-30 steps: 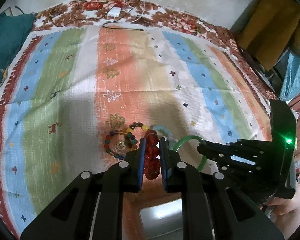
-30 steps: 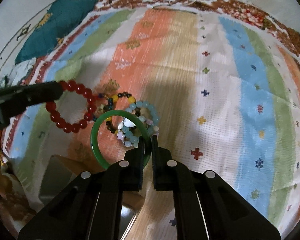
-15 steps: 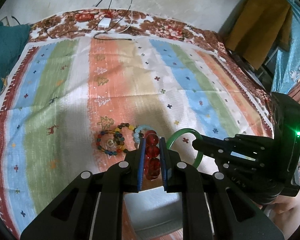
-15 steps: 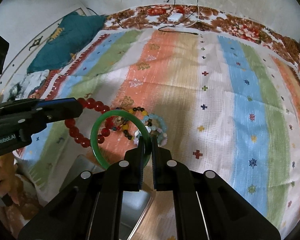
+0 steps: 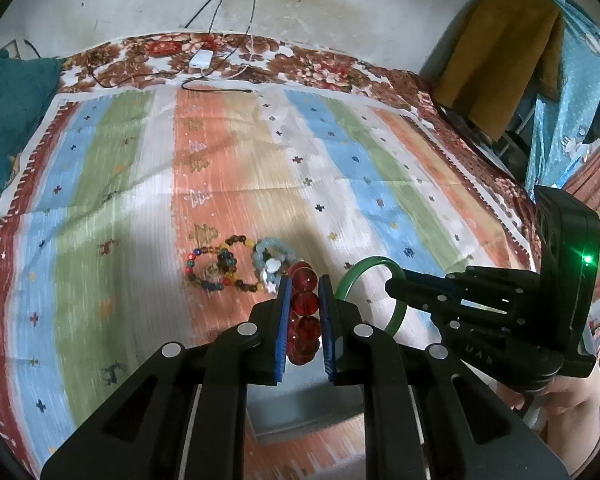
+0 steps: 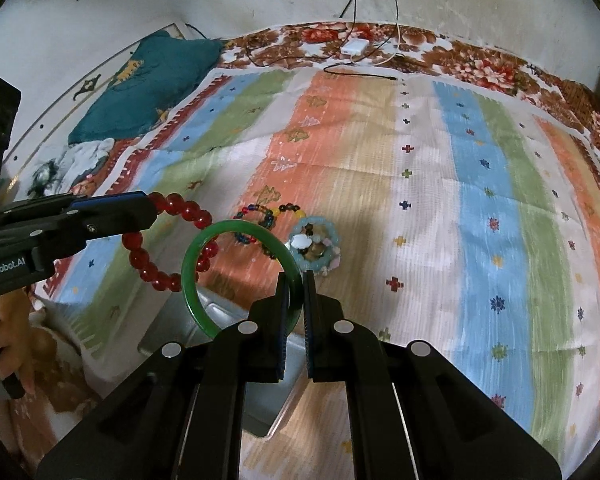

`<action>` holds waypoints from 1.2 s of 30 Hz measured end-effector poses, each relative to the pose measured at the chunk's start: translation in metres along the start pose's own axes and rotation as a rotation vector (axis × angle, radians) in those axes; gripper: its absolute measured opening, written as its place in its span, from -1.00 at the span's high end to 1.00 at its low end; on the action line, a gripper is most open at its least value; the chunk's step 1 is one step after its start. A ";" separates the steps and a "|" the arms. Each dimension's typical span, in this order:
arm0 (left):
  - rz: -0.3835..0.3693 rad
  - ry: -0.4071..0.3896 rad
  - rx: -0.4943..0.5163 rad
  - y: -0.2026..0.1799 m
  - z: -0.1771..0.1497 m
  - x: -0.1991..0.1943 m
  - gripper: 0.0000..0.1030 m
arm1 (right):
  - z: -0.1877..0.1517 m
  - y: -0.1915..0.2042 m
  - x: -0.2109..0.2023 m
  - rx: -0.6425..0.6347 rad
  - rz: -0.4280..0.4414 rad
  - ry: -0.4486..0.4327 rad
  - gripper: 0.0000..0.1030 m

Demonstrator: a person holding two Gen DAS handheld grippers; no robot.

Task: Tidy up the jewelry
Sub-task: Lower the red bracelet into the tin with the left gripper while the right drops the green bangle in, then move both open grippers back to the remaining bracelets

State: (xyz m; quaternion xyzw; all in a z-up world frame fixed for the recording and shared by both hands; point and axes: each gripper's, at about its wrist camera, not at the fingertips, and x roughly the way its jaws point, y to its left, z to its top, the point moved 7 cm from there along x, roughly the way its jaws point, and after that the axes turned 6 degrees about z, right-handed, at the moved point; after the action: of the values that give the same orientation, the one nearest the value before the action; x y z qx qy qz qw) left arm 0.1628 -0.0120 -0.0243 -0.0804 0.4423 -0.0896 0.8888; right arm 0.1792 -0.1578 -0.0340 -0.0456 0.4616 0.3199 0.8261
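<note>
Striped bedspread (image 6: 480,208) below: left tool (image 5: 303,312) clamps the red bead bracelet (image 5: 305,312), right tool (image 6: 296,312) pinches the green bangle (image 6: 204,264); either may slip short of what looks like a metal tray (image 6: 236,360).

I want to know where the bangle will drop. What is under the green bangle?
Under the smooth green glass bangle, held by the right tongs, a grey metal tray shows on the striped cloth. The tongs cover most of the tray, hiding its contents.

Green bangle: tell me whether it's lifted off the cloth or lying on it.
Lifted. The right claw is shut on the green bangle, holding it on edge above the striped cloth, with the red bead bracelet visible through its ring.
</note>
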 end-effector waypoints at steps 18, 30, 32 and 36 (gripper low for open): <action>-0.005 0.079 0.010 -0.006 -0.036 0.003 0.74 | -0.030 0.016 0.011 0.016 0.086 0.085 0.41; 0.058 0.072 -0.060 0.022 -0.027 0.007 0.03 | -0.023 -0.004 0.013 0.068 0.042 0.077 -0.02; 0.074 0.076 -0.068 0.027 -0.024 0.010 -0.07 | -0.021 -0.006 0.016 0.071 0.036 0.079 -0.09; 0.113 0.085 -0.081 0.039 -0.020 0.019 -0.20 | -0.018 -0.010 0.022 0.070 0.025 0.090 -0.22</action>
State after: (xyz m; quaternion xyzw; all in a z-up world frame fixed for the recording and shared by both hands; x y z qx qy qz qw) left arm 0.1617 0.0202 -0.0593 -0.0872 0.4868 -0.0248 0.8688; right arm 0.1801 -0.1612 -0.0637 -0.0255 0.5098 0.3114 0.8015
